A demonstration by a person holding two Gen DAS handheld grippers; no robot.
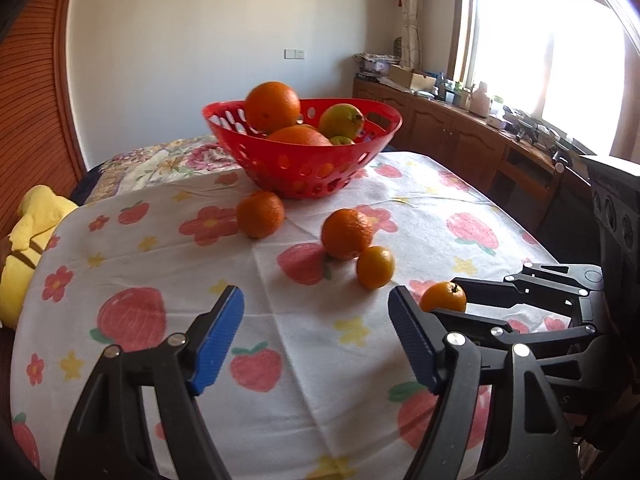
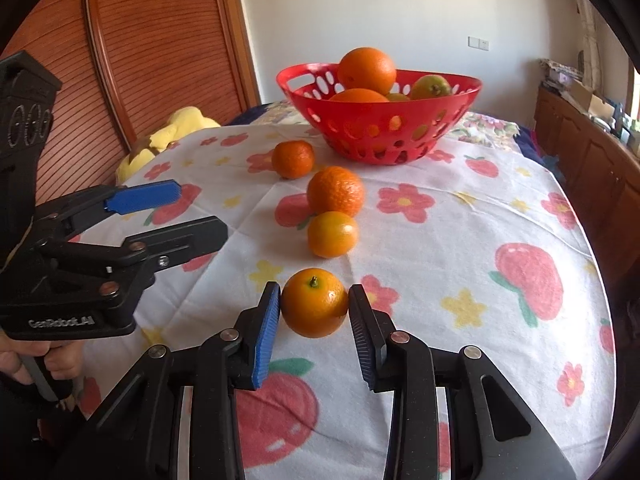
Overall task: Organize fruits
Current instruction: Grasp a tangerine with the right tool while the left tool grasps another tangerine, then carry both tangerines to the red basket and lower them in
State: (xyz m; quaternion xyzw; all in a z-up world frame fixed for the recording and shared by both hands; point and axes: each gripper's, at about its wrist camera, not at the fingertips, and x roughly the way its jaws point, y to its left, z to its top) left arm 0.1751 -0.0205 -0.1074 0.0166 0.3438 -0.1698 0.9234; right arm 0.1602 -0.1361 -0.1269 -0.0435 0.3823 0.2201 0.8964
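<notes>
Clamping right gripper (image 2: 314, 308) fingers (image 2: 266, 332) onto the small orange (image 2: 314, 308) for lifting toward the red basket (image 2: 400, 136), left gripper (image 1: 316, 332) fingers spread wide, grasping nothing.

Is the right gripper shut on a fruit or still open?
Shut: the right gripper has both pads pressed against the small orange.

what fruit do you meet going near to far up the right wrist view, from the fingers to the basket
small orange with stem held by the right gripper → small smooth orange → bumpy mandarin → darker mandarin → red basket of fruit
</notes>
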